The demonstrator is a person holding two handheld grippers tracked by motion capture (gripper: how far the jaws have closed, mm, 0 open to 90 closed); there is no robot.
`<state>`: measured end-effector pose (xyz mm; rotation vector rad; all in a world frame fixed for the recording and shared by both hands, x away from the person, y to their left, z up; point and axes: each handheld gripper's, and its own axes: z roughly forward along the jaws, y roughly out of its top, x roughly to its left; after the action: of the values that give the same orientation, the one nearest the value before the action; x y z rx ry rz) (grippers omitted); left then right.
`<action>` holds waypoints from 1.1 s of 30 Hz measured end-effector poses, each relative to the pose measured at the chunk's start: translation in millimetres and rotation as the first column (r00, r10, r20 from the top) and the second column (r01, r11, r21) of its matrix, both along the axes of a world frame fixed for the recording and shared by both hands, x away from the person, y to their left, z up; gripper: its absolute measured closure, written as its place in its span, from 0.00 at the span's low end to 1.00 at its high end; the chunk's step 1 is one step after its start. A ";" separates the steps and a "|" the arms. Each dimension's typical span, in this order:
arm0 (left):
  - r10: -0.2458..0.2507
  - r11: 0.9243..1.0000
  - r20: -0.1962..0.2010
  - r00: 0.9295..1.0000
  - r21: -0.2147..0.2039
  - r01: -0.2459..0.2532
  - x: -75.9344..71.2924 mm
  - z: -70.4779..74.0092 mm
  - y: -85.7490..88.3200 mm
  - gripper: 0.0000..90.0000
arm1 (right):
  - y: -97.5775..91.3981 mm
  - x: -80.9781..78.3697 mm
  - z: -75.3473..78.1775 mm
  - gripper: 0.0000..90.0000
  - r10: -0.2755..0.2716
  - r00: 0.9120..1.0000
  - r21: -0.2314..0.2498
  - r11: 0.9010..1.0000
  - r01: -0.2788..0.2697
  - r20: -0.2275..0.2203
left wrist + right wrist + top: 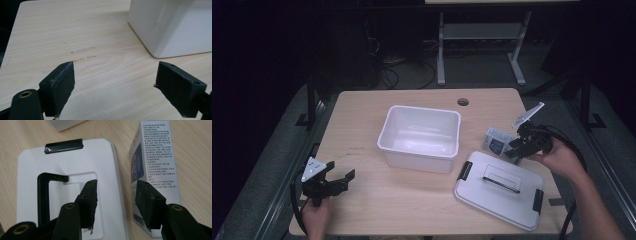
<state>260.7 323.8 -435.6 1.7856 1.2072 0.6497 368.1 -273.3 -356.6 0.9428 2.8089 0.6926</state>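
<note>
A white open bin stands at the table's middle; its corner rises ahead of my left gripper. The bin's white lid with black handle and latches lies flat at the front right. A small grey-blue printed box lies just behind the lid. My right gripper hovers there, open: one jaw hangs over the lid and the other covers the near end of the box, with no pad pressing on it. At the front left my left gripper is held wide open over bare wood, holding nothing.
The wooden table has a round cable hole at the back edge. A white desk frame and cables stand on the dark floor behind. Bare wood lies between the left gripper and the bin.
</note>
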 end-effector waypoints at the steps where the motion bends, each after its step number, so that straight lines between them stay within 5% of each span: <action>1: 0.000 1.000 0.000 1.000 0.000 0.000 -0.2 0.1 0.1 0.17 | -0.4 1.0 -0.4 0.57 0.000 1.000 0.002 1.000 0.000 0.000; 33: 0.000 1.000 0.001 1.000 0.002 0.000 -0.7 0.0 0.3 0.17 | -12.2 26.9 3.5 0.47 -0.056 0.998 -0.031 0.998 0.056 0.008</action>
<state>260.0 324.2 -435.5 1.7866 1.2068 0.6518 395.0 -285.5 -353.1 1.0072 2.7665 0.6420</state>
